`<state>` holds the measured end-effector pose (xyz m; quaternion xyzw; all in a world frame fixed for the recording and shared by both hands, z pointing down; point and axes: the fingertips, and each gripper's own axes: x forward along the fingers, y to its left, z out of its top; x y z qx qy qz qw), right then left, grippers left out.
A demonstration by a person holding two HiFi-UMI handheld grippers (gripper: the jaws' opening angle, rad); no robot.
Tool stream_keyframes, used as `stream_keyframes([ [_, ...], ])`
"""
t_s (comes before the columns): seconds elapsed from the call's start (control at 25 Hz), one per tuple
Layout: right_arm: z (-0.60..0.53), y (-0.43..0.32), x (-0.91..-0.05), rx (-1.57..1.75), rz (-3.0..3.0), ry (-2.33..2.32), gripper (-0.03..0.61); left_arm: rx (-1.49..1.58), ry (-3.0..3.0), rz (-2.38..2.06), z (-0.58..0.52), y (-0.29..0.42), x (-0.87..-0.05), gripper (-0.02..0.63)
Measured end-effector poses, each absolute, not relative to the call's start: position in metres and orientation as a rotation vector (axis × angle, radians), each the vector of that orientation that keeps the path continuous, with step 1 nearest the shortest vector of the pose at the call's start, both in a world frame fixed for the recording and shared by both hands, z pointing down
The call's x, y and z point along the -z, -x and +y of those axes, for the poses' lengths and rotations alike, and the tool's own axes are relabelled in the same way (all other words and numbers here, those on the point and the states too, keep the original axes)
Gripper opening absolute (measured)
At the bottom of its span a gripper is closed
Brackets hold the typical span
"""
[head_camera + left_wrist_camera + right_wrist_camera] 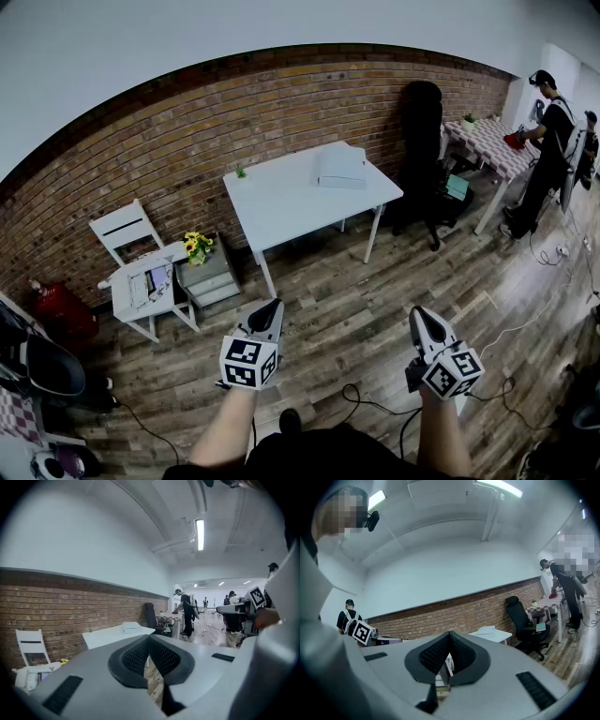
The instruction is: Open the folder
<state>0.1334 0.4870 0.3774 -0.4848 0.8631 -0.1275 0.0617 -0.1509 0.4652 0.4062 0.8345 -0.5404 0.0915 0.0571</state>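
Note:
A pale folder [341,167] lies closed on the far right part of a white table [281,202] by the brick wall. It also shows as a flat white shape [134,629] on that table in the left gripper view, and again as the folder [486,630] in the right gripper view. My left gripper [272,308] is held low over the wood floor, well short of the table, jaws shut and empty. Level with it to the right, my right gripper [422,317] is also shut with nothing in it. Both point toward the table.
A white chair [141,267] with papers and a small grey drawer unit [211,275] topped with yellow flowers stand left of the table. A black office chair [422,155] is to its right. People work at a checked table [492,145] far right. Cables lie on the floor.

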Motion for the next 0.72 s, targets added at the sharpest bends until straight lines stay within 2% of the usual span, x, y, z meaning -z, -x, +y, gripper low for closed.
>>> stream_keyframes([
  [0.52, 0.504, -0.164, -0.378, 0.377, 2.619, 1.45, 0.012, -0.275, -2.533, -1.629, 0.478, 0.118, -0.407, 0.02],
  [0.72, 0.519, -0.162, -0.382, 0.26, 2.752, 1.371, 0.012, -0.277, -2.533, -1.612, 0.483, 0.099, -0.412, 0.02],
])
